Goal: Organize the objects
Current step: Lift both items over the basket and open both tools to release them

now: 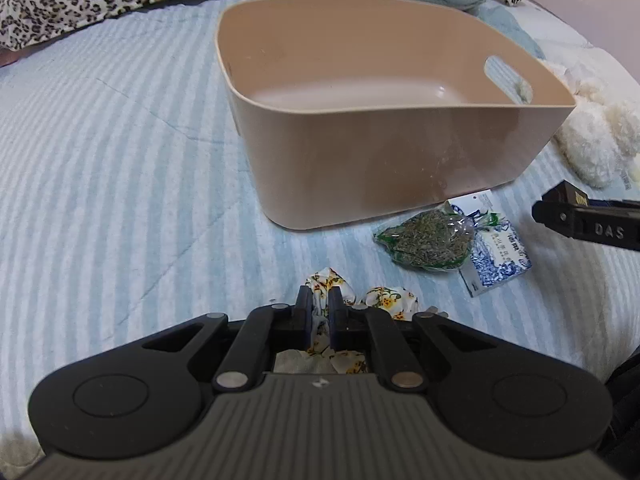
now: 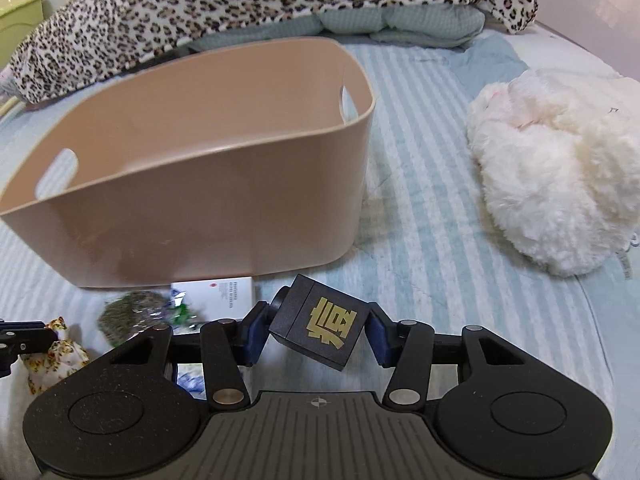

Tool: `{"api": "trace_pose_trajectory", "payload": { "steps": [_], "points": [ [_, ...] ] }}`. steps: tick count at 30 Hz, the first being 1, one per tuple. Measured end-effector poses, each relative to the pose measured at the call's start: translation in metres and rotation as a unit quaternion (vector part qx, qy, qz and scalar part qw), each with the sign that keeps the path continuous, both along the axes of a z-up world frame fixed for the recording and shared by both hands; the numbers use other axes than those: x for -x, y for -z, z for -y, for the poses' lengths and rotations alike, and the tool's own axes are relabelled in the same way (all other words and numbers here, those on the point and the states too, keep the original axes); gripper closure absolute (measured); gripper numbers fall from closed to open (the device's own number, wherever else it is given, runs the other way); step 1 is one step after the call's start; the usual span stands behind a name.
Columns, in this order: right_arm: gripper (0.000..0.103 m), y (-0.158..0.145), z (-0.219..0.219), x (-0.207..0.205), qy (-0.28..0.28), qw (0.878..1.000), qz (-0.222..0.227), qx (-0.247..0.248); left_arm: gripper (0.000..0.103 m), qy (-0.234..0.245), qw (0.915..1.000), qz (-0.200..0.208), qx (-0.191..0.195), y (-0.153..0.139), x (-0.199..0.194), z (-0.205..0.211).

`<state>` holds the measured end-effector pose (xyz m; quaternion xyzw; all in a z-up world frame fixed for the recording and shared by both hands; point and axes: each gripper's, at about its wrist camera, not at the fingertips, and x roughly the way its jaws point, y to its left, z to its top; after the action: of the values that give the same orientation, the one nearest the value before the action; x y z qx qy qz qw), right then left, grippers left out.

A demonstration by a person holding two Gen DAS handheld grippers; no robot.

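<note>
The floral cloth is pinched by the left gripper; it looks soft and light. The rigid black box is clamped flat-sided in the right gripper.

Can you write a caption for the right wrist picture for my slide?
Right gripper clamps a black box with a gold symbol in front of the empty beige bin on the striped bed.

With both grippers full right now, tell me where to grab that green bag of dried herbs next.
Take the bag of dried herbs at its crinkled, gathered end, which points toward the beige bin. That bunched plastic is thin enough to pinch. Come from above, since the bag lies flat, partly over the blue-and-white box, on the bed.
</note>
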<state>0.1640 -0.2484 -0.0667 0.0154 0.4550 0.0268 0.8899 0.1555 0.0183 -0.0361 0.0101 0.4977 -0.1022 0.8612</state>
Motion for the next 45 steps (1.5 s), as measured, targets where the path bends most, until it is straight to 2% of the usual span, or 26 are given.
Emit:
{"api": "trace_pose_trajectory", "payload": {
  "steps": [5,12,19,24,30,34,38,45],
  "points": [
    [0.055,-0.017,-0.005,0.022,-0.012,1.0,0.019,-0.008,0.094,-0.003,0.9997,0.024,0.003,-0.025,0.013,-0.009],
    [0.055,-0.055,-0.013,0.042,-0.029,0.997,0.061,-0.023,0.094,-0.002,0.9969,0.078,0.005,-0.067,0.025,-0.013],
    [0.055,-0.089,-0.015,0.043,-0.04,0.992,0.111,-0.035,0.094,-0.003,0.9908,0.135,0.01,-0.105,0.018,-0.009],
    [0.055,-0.11,-0.019,0.035,-0.045,0.988,0.145,-0.033,0.094,-0.009,0.9867,0.161,0.017,-0.12,0.002,-0.002],
    [0.055,-0.131,-0.025,0.013,-0.047,0.982,0.18,-0.035,0.094,-0.01,0.9836,0.18,0.01,-0.123,-0.025,0.011],
    [0.055,-0.133,-0.032,-0.007,-0.05,0.981,0.188,-0.029,0.094,-0.018,0.9841,0.176,0.005,-0.116,-0.048,0.017],
    [0.055,-0.126,-0.041,-0.027,-0.052,0.982,0.18,-0.03,0.094,-0.029,0.9831,0.18,-0.02,-0.101,-0.068,0.025],
    [0.055,-0.093,-0.061,-0.058,-0.057,0.988,0.146,-0.016,0.094,-0.028,0.9881,0.141,-0.054,-0.061,-0.095,0.033]
  ]
}}
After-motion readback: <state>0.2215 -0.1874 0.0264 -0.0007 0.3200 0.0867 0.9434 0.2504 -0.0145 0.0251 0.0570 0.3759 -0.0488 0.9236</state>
